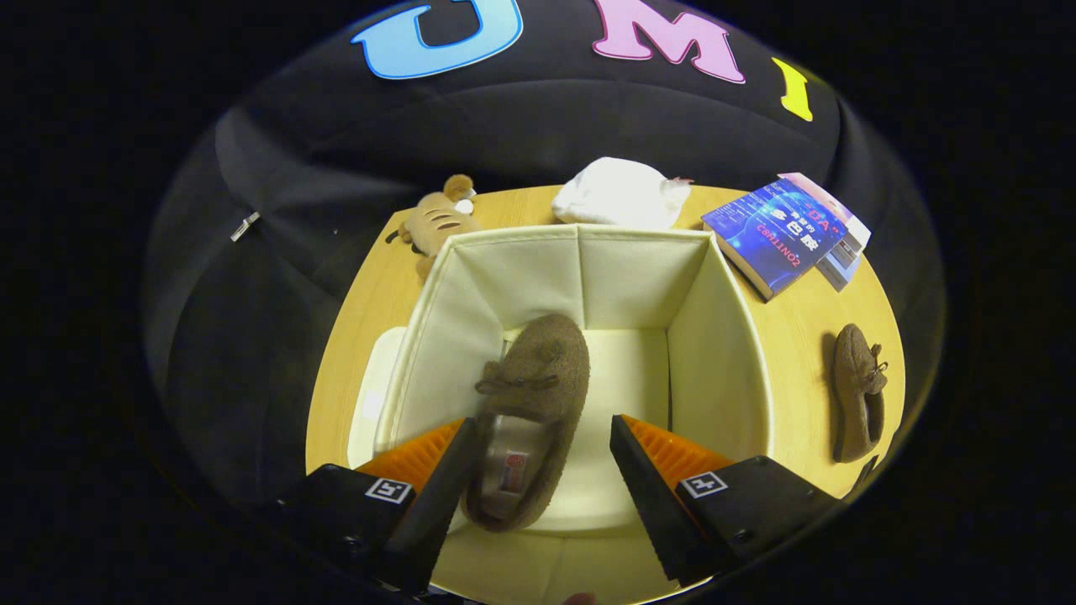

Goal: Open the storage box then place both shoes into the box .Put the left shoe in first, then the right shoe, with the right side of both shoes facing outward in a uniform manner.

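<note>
Brown fleece moccasin shoe (531, 402) is seen between the widely parted fingers of the gripper (538, 470), lying inside the open cream fabric storage box (723, 336). A second brown moccasin (857, 393) is laid on the wooden table (799, 336), right of the box.

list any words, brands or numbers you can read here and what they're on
Book on the table beside the storage box: light print on the cover, too blurred to quote.
Shoe in the box: small red mark on the insole, too small to read.
Gripper, open with that shoe between its fingers: two square markers, coded patterns rather than words.
</note>
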`<state>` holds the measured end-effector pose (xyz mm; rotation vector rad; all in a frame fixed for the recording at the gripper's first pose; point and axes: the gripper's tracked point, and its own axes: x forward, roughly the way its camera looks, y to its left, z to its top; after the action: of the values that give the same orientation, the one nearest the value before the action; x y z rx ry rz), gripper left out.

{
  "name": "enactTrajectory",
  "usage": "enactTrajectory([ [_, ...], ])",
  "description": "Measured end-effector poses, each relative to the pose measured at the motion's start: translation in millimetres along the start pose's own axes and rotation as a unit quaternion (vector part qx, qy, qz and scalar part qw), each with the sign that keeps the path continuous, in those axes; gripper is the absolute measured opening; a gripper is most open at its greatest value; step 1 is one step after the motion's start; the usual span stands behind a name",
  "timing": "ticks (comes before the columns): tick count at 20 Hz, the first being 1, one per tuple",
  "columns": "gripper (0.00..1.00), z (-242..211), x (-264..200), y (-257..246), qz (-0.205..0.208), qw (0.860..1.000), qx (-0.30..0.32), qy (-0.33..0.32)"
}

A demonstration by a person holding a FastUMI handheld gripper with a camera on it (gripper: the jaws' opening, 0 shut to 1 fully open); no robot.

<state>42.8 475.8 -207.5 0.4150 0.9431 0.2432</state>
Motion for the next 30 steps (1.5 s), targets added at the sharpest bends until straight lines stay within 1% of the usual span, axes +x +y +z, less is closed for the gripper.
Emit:
enactTrajectory([
  [4,0.99,27,-29,-3,0.033,0.998,-0.022,-0.054],
  [7,0.99,49,-63,-16,0.057,0.992,-0.043,-0.102],
  [11,0.99,69,-108,-66,0.063,0.981,-0.082,-0.166],
  [14,0.99,76,-137,-120,0.049,0.975,-0.104,-0.188],
  [17,0.99,69,-145,-184,0.039,0.975,-0.121,-0.181],
  [20,0.99,52,-147,-258,0.010,0.978,-0.124,-0.169],
  [24,0.99,14,-138,-344,-0.031,0.984,-0.120,-0.128],
  [27,0.99,-13,-122,-396,-0.064,0.985,-0.123,-0.100],
  [30,0.98,-33,-101,-432,-0.088,0.986,-0.125,-0.071],
])
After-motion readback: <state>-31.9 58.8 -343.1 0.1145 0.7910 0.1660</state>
